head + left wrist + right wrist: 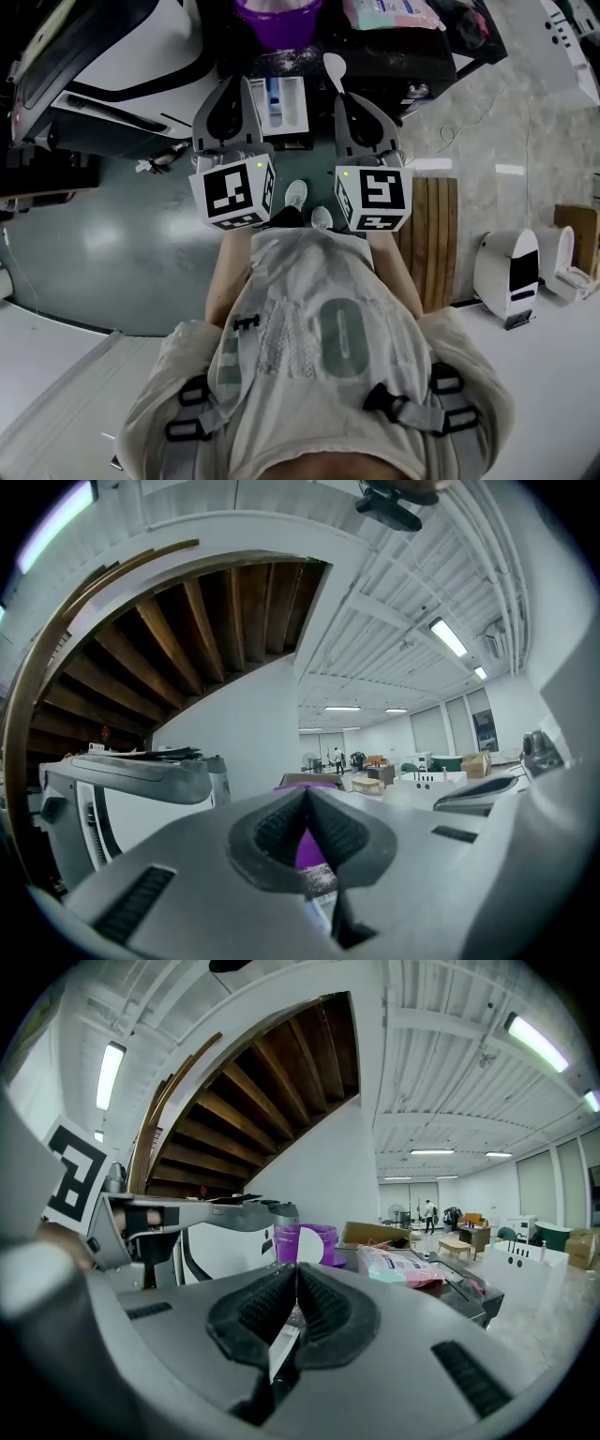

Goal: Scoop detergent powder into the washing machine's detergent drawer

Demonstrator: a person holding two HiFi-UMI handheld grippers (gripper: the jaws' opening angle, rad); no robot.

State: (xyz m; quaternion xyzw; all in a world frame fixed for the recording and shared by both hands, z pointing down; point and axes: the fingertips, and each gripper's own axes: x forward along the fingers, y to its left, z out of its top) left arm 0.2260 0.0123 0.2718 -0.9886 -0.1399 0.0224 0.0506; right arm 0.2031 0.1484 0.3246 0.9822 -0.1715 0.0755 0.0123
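Left gripper [232,92]: fingers closed tip to tip, nothing held. In the left gripper view [307,795] only a sliver of the purple container [309,849] shows through the gap below the tips.

Right gripper [349,97]: fingers closed on the handle of a white spoon [334,67]. In the right gripper view [297,1275] the flat handle [280,1346] sits clamped between the ribbed pads. The bowl stands up past the tips, in front of the purple container [321,1241].

Detergent drawer [296,114]: white, pulled open, lying between the two grippers and nearer the left one. A blue insert sits in its left compartment. The spoon bowl is just right of the drawer's far end, not over a compartment. Whether the bowl carries powder cannot be told.

Purple container [277,19]: on the dark bench [375,58], beyond the drawer, with pale speckling on the surface at its foot.

Pink and teal packet [388,13]: on the bench, right of the container; also seen in the right gripper view [405,1266].

White and black machine housing [141,67]: left of the drawer.
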